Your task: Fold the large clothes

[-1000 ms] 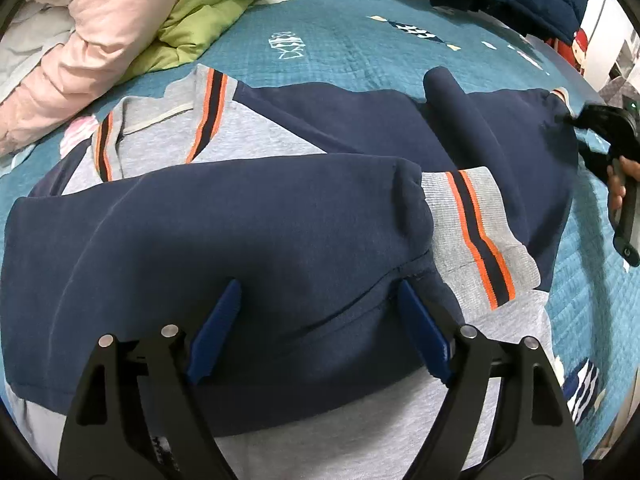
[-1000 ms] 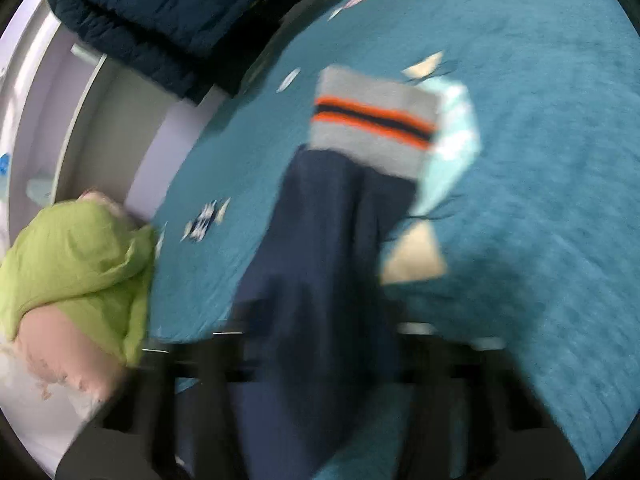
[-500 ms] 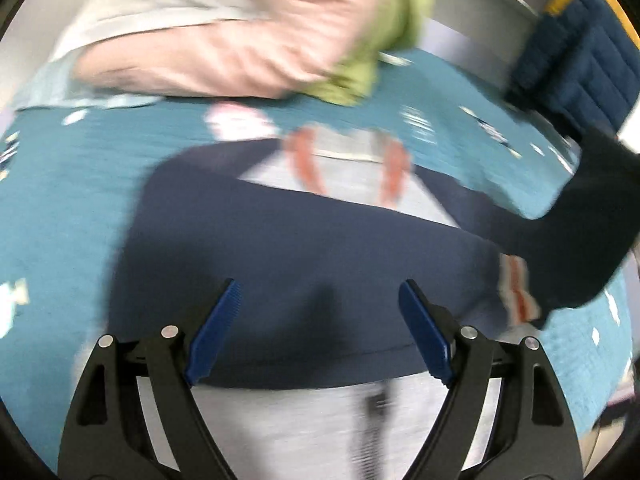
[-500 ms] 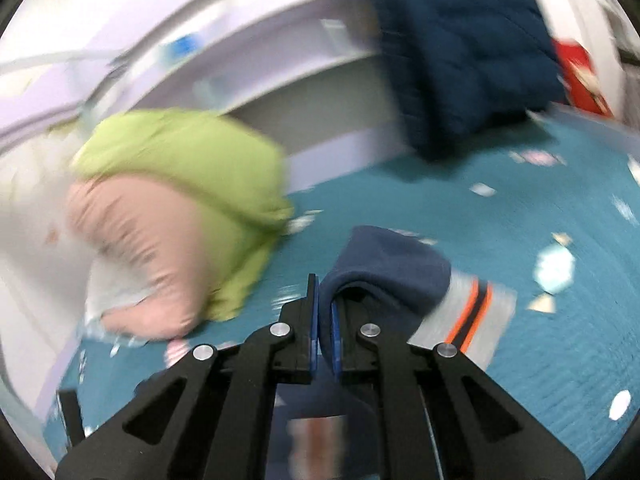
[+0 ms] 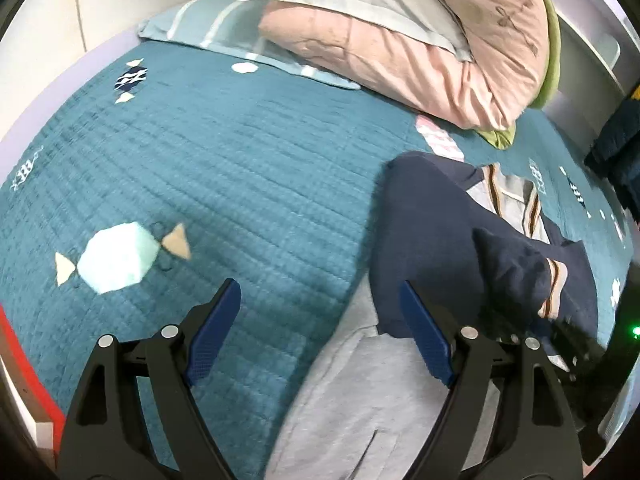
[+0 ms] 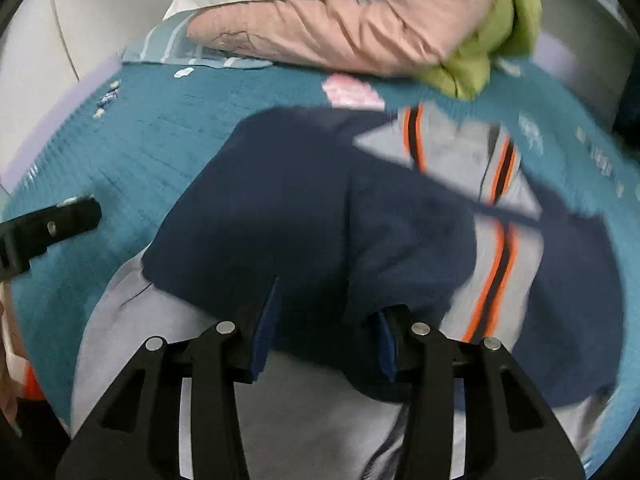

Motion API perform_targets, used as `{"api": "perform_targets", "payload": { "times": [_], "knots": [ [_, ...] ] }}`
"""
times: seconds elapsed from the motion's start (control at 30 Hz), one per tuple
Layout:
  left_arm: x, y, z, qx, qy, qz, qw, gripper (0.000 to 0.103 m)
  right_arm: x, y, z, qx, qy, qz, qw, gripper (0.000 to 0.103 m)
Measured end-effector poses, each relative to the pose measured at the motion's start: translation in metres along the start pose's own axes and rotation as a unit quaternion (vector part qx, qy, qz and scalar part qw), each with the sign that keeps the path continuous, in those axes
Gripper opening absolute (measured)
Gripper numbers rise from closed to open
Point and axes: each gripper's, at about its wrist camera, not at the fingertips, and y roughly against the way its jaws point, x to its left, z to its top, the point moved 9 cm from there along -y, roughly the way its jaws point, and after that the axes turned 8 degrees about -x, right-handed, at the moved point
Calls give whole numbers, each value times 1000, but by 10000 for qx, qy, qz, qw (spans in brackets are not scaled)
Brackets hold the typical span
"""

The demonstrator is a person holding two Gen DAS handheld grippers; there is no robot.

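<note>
- Both sleeves now lie folded across the jacket [image 6: 304, 208], which rests on the bedspread [image 5: 224, 168] below the pillow [image 5: 432, 40].
- Right gripper [image 6: 326, 332] has just been opening, sleeve cloth loose between its jaws.
- Left gripper [image 5: 320, 332] gapes wide, empty, beside the jacket.

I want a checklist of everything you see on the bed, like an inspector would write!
Surface: teal quilted bedspread with candy-shaped patches.
Job's things: navy and grey sweatshirt with orange-striped trim, lying on the bedspread, both sleeves folded in across the body.
Clutter: pink duvet, green blanket and a pale blue striped pillow piled at the far end.
Grippers: left gripper open, nothing between its fingers. Right gripper has just been opening, over the sleeve; no clear pinch visible.
Cables: nothing seen.
Surroundings: white wall behind the bed; dark navy quilted item at the right edge.
</note>
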Motion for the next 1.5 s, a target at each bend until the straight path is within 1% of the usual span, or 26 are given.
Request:
{"api": "perform_targets", "payload": {
  "times": [0.07,0.13,0.23,0.3,0.33,0.37,0.4,0.43,0.47,0.53,0.57,0.67,0.8,0.87,0.9,0.93,0.97,1.0,1.1,1.13,1.23,1.27,1.33,1.37,1.43,1.5],
  "knots": [
    [-1,0,1,-9,14,-19,10000,83,-12,13,1,-158,-359,198,9990,59],
    [-11,1,1,-6,7,-123,9999,83,-32,34,1,-364,-574,292,9973,66],
    [-39,0,1,-18,-176,-317,9993,83,-69,68,10,-728,-922,257,9927,66],
    [-70,1,-2,-19,-479,-542,9974,83,-114,89,12,-1053,-1449,150,9837,66],
    [-88,0,-6,28,-638,-691,9956,83,-129,94,13,-1109,-1645,100,9801,59],
    [-102,-2,-10,78,-751,-815,9938,83,-148,93,11,-1074,-1796,64,9778,43],
    [-127,-3,-15,140,-937,-984,9906,83,-174,86,6,-920,-2022,61,9750,34],
    [-148,-4,-21,164,-1122,-1097,9875,83,-189,78,0,-762,-2227,192,9717,17],
    [-172,-4,-27,192,-1401,-1224,9824,83,-201,69,-8,-553,-2359,241,9699,9],
    [-212,-6,-40,190,-1896,-1340,9725,83,-224,55,-25,-255,-2443,124,9693,0],
    [-233,-10,-47,238,-2135,-1364,9671,83,-230,51,-31,-239,-2565,311,9657,0],
    [-273,-32,-61,306,-2518,-1072,9613,83,-238,55,-34,-342,-2810,554,9575,0],
    [-296,-52,-70,467,-2618,-857,9602,83,-234,56,-39,-406,-2847,683,9553,0],
    [-303,-64,-76,473,-3001,-582,9509,83,-234,56,-37,-420,-2909,744,9529,0],
    [-301,-71,-78,526,-3126,-511,9470,82,-235,57,-38,-427,-2928,762,9522,0],
    [-299,-77,-79,567,-3221,-452,9439,76,-235,55,-37,-437,-2945,772,9515,0],
    [-295,-81,-77,555,-3215,-437,9443,73,-235,58,-40,-444,-2950,783,9513,0],
    [-291,-81,-74,589,-3033,-608,9491,68,-235,58,-41,-446,-2951,786,9512,0],
    [-272,-73,-53,533,-2574,-875,9609,40,-235,57,-40,-433,-2927,790,9519,0],
    [-263,-67,-44,507,-2331,-1090,9650,35,-235,59,-42,-431,-2884,763,9535,0],
    [-228,-57,-17,514,-1767,-1337,9738,31,-234,59,-42,-416,-2817,696,9561,0],
    [-208,-51,-5,511,-1396,-1577,9762,31,-234,59,-42,-409,-2818,682,9562,0],
    [-174,-46,11,489,-942,-1788,9781,32,-234,59,-41,-397,-2803,645,9569,0],
    [-162,-47,13,485,-855,-1761,9794,32,-233,58,-41,-389,-2789,622,9575,0],
    [-113,-57,19,523,-528,-1370,9878,32,-233,58,-40,-368,-2780,581,9581,0],
    [-77,-68,15,725,-211,-1084,9912,32,-233,58,-39,-339,-2779,537,9585,0]
  ]
}}
